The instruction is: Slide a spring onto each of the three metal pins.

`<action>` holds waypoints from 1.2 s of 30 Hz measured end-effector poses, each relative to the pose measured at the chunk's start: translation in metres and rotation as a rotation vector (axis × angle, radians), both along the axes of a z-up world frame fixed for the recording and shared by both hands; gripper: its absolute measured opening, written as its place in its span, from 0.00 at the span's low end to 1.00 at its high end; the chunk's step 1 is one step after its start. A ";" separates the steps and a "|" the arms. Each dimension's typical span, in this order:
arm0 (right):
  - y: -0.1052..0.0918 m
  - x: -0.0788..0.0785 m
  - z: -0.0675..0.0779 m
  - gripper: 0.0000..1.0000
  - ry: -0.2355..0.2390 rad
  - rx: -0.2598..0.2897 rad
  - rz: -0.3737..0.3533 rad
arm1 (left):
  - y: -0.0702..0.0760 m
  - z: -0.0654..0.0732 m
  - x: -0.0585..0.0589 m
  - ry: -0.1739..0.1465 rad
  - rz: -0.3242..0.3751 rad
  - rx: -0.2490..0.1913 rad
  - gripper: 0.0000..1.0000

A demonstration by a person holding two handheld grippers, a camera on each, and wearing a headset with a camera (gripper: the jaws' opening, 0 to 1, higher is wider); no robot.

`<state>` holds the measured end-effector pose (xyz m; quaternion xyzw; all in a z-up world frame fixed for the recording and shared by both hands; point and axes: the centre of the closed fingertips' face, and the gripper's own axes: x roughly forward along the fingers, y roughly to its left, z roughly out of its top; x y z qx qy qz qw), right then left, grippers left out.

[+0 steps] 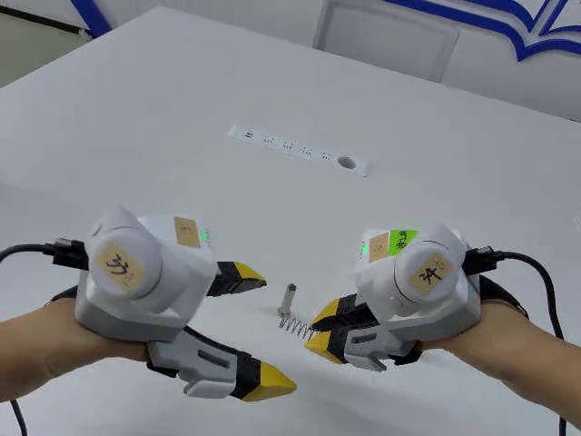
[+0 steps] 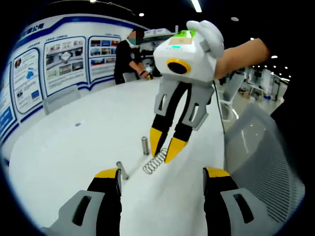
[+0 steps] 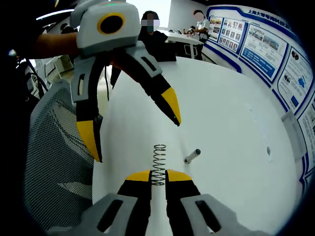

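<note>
My right gripper (image 1: 318, 329) is shut on one end of a small wire spring (image 1: 292, 324), which sticks out from its tips just above the white table (image 1: 182, 136). In the right gripper view the spring (image 3: 158, 168) stands between the shut jaws of the right gripper (image 3: 157, 178). A short metal pin (image 1: 288, 298) lies just beyond the spring. My left gripper (image 1: 261, 327) faces it, open and holding nothing, its jaws either side of the pin and spring. The left gripper view shows this pin (image 2: 121, 169) near the spring (image 2: 154, 162), and a second ribbed pin (image 2: 145, 145) behind.
A white power strip (image 1: 297, 150) lies across the middle of the table. A chair (image 1: 386, 36) stands at the far edge, and a mesh chair (image 2: 266, 162) sits by the near side. People stand at a bench in the background (image 3: 150, 34).
</note>
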<state>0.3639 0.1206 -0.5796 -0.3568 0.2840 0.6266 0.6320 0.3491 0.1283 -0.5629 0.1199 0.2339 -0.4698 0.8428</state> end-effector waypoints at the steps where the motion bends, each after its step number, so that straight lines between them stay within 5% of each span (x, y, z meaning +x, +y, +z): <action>1: -0.001 -0.003 0.001 0.11 -0.007 -0.004 0.012 | -0.002 0.000 -0.001 -0.001 -0.005 -0.002 0.67; 11: -0.010 -0.018 0.016 0.11 -0.004 0.006 0.020 | -0.008 0.020 0.005 -0.033 0.001 -0.074 0.47; 21: -0.010 -0.022 0.025 0.11 -0.014 0.011 0.045 | -0.015 0.022 0.000 -0.060 -0.063 -0.024 0.31; 36: -0.012 -0.028 0.024 0.11 -0.020 -0.002 0.071 | -0.020 0.020 -0.007 -0.039 -0.114 -0.001 0.18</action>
